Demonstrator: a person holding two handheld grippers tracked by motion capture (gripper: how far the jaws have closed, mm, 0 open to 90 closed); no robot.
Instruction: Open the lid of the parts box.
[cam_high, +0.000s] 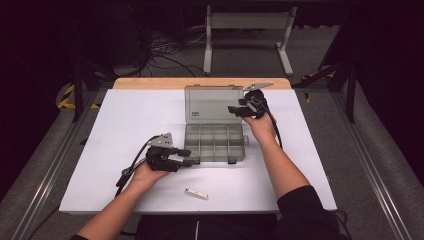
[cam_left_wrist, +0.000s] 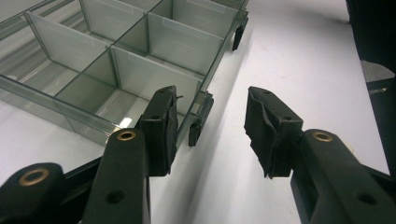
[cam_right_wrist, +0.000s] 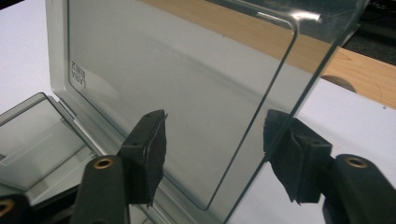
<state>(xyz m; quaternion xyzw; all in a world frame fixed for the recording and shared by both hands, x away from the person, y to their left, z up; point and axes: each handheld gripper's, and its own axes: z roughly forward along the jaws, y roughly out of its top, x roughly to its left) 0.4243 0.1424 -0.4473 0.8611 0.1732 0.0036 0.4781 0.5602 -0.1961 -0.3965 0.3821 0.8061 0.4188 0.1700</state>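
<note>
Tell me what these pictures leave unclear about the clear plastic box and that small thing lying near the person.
- Small silvery object, high view: too small to identify.
- Label on the lid, right gripper view: print too small and sideways to read.
- Box compartments, left gripper view: far ones cut off by the top edge, so contents there are unknown.
- Right gripper, right gripper view: whether its pads touch the lid edge is unclear.
</note>
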